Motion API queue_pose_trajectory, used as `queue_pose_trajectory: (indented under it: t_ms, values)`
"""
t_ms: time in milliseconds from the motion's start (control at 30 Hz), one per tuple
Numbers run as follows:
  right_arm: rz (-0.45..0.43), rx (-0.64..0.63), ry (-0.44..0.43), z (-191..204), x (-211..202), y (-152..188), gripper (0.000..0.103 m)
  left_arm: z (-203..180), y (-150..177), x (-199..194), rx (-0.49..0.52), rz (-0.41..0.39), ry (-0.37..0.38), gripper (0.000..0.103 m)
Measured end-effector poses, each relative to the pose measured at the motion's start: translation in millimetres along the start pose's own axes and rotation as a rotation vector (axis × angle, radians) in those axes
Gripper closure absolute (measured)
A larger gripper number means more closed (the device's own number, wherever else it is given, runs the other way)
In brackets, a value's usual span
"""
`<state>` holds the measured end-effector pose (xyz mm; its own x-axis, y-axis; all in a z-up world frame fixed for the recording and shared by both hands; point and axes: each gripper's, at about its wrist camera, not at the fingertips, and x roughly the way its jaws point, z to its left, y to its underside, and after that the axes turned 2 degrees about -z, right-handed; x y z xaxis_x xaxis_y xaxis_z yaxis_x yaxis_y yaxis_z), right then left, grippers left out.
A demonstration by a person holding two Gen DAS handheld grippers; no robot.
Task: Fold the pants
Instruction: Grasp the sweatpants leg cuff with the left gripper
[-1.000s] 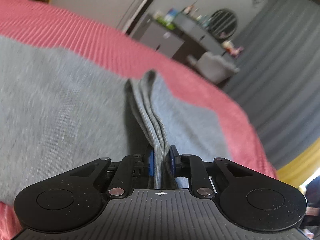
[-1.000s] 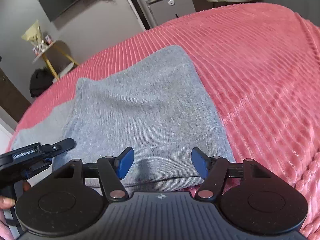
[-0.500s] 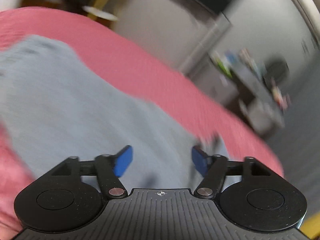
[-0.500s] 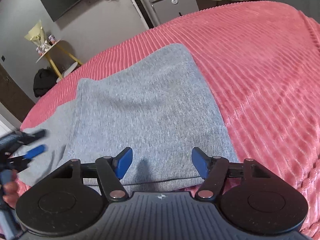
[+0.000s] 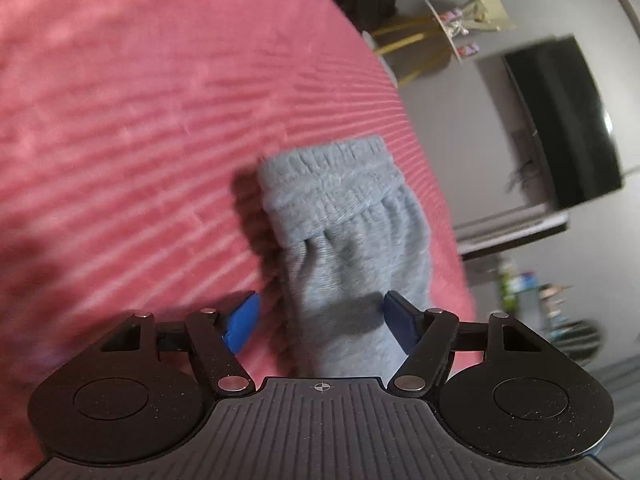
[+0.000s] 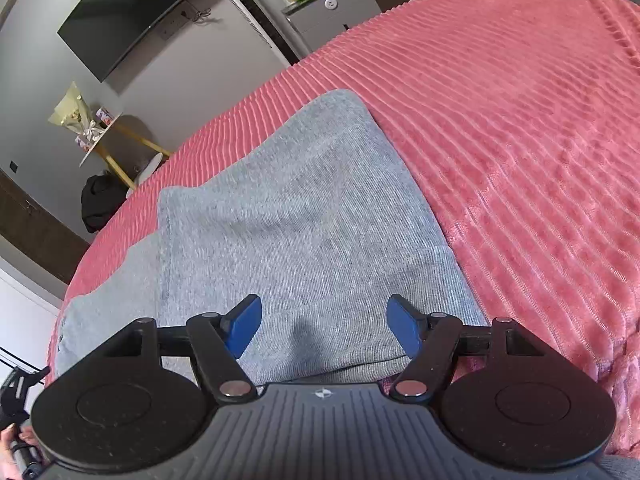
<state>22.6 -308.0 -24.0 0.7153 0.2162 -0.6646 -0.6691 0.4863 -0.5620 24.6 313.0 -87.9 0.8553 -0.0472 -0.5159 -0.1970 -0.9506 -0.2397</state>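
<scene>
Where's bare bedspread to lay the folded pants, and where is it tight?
In the right wrist view, the pink bedspread lies bare to the right of the grey pants, and beyond them toward the grey cabinet. Left of the pants only a narrow pink strip shows before the bed's edge. The left wrist view shows bare spread left of the waistband.

Our left gripper (image 5: 320, 322) has just been closing a little, yet its blue pads (image 5: 242, 324) stand apart, pressing nothing. The grey pants (image 5: 352, 240) lie between them on the pink bedspread (image 5: 160, 120), elastic waistband (image 5: 332, 184) at the far end.
</scene>
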Motion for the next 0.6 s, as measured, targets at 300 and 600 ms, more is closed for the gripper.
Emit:
queue_pose_trajectory:
  t_ms: [300, 600]
  values:
    - [0.009, -0.048, 0.045, 9.1, 6.4, 0.1, 0.032, 1.6, -25.5, 44.6, -0.010, 0.000, 0.016, 0.063]
    - [0.011, -0.089, 0.073, 16.8, 9.5, 2.2, 0.029, -52.1, 2.4, 12.0, 0.396, -0.126, -0.005, 0.068]
